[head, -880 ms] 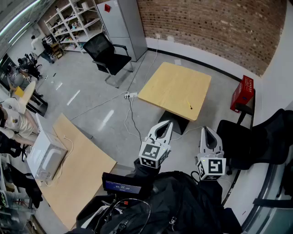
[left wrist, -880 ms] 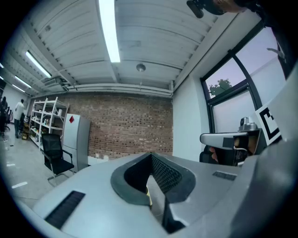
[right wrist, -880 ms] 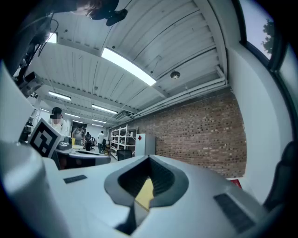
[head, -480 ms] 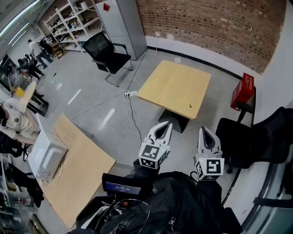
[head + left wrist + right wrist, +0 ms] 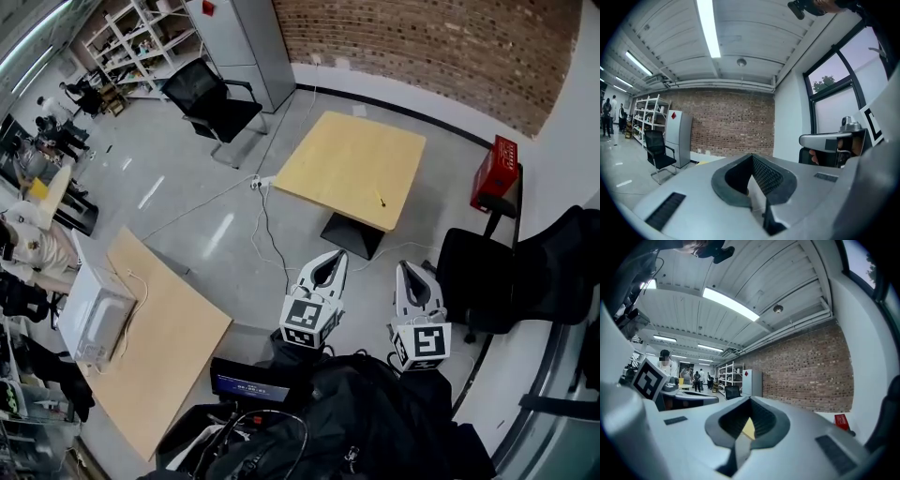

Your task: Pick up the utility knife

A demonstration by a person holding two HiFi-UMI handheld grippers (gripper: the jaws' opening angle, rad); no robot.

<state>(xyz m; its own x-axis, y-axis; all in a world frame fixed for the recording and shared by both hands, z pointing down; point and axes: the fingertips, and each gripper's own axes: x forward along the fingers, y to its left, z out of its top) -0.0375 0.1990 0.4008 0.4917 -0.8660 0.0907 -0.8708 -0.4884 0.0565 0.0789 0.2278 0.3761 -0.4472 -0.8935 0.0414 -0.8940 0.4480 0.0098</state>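
Observation:
A square wooden table stands on the grey floor ahead of me. A small, thin dark object, apparently the utility knife, lies near its near right edge. My left gripper and right gripper are held side by side over the floor, well short of the table, pointing toward it. Both are shut with nothing between the jaws. The left gripper view has the left gripper shut against a brick wall, and the right gripper view shows the right gripper with a sliver of the table top beyond.
Black chairs stand at the far left and at the right, next to a red box. A cable and power strip lie on the floor. A wooden board with a white appliance is at my left.
The head view has shifted, so the table sits slightly higher and further left. Both grippers have drifted a little left and down in the view and stay shut.

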